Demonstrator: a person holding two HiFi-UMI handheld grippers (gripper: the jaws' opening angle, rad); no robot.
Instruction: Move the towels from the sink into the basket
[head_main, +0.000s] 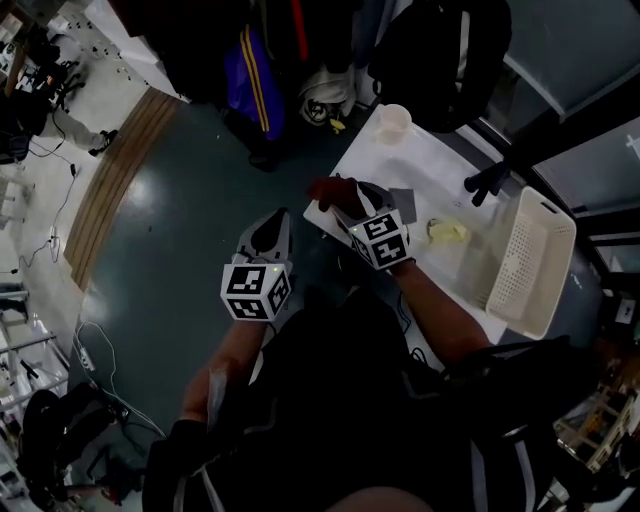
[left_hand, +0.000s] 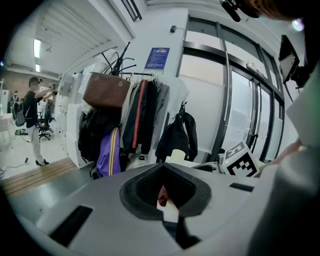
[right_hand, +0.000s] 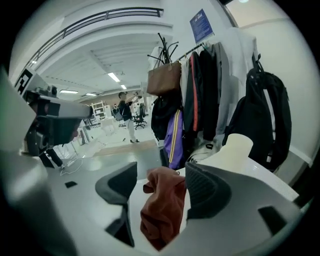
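Observation:
A rust-red towel (head_main: 325, 189) lies bunched at the near left edge of the white counter (head_main: 360, 160). My right gripper (head_main: 336, 196) stands over it, jaws apart. In the right gripper view the red towel (right_hand: 162, 210) sits loosely between the open jaws of the right gripper (right_hand: 160, 192), against the right pad. A yellow towel (head_main: 447, 232) and a small grey cloth (head_main: 402, 198) lie further along the counter. The white slotted basket (head_main: 530, 270) stands at the counter's right end. My left gripper (head_main: 270, 228) hovers over the floor left of the counter, its jaws together in the left gripper (left_hand: 164, 192) view.
A black faucet (head_main: 487, 183) rises behind the yellow towel. A cream cup (head_main: 393, 120) stands at the counter's far corner. Coats, a brown bag (left_hand: 104, 91) and backpacks hang on a rack beyond. A person (left_hand: 34, 117) stands far off.

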